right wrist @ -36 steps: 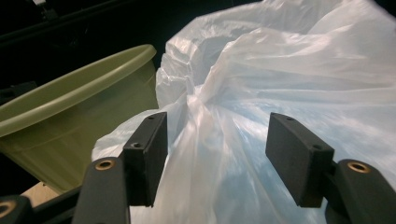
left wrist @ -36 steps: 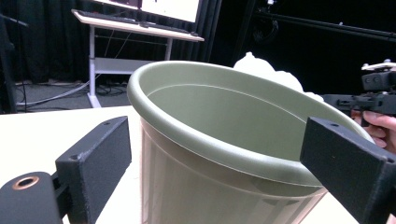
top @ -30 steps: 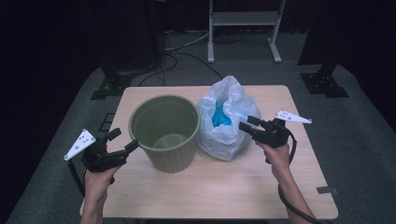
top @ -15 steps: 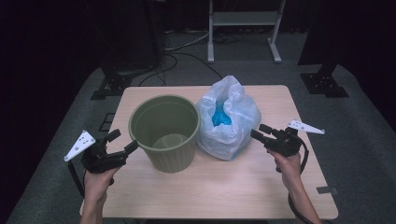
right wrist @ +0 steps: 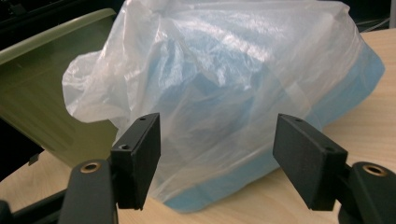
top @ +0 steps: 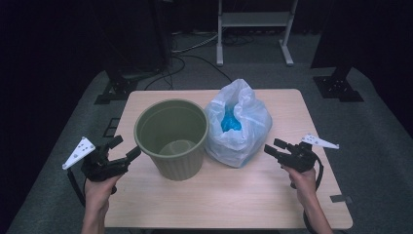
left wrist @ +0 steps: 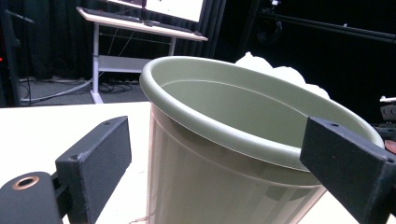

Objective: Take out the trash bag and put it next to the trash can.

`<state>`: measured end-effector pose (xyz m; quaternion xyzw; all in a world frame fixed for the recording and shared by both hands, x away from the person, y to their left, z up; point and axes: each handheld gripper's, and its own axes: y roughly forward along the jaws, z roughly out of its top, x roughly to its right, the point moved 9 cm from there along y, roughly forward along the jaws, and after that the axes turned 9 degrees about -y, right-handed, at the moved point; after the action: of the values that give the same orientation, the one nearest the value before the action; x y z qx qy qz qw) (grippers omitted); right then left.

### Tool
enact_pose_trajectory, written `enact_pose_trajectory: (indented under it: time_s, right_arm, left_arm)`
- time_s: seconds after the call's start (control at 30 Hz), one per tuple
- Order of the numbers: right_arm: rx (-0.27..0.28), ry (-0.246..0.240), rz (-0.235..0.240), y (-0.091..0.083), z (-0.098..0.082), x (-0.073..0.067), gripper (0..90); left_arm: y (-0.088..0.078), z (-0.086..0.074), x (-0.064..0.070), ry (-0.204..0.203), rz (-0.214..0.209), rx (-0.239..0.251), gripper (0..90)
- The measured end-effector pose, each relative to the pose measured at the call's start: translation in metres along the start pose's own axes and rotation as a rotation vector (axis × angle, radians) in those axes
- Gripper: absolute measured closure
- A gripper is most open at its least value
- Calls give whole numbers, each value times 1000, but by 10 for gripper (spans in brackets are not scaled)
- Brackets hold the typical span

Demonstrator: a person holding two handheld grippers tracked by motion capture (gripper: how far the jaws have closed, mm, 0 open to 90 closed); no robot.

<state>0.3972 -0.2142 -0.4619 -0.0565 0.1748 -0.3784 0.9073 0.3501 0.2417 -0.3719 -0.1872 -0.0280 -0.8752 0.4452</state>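
An olive-green plastic bin (top: 171, 139) stands upright on the wooden table (top: 243, 195). Touching its right side is a translucent white plastic bag (top: 238, 124) with blue contents. My left gripper (top: 125, 147) hovers open just left of the bin, pointing at its wall. In the left gripper view the bin (left wrist: 224, 140) looms close beyond the wide jaws of the left gripper (left wrist: 219, 140). My right gripper (top: 272, 146) is open at the bag's right, a little short of it. Its jaws have just been opening, and the bag (right wrist: 224, 79) lies ahead of the right gripper (right wrist: 219, 137), unpressed.
The bin's green wall (right wrist: 42, 84) shows left of the bag. Bare tabletop lies in front of bin and bag. Behind the table stand a white desk frame (top: 253, 19), black stand bases (top: 338, 85) and floor cables (top: 195, 53).
My right gripper has drawn back from the bag's side, toward the right and lower, and its jaws stand wider. The left gripper, bin and bag have stayed put.
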Motion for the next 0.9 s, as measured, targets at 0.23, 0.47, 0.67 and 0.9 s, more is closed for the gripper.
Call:
enact_pose_trajectory:
  time_s: [0.23, 0.47, 0.67, 0.9]
  right_arm:
    - [-12, 3, -18, -5, -13, 4, 293]
    - [-19, 18, -47, -16, -31, 9, 292]
    - [-10, 24, -58, -26, -34, 10, 292]
    - [30, 26, -76, -44, -36, 7, 292]
  left_arm:
    - [-1, 1, -1, 3, 1, 1, 77]
    - [-3, 1, -3, -2, 6, 6, 77]
    - [-3, 0, -3, -2, 8, 4, 77]
    - [-6, 1, -3, -5, 9, 10, 77]
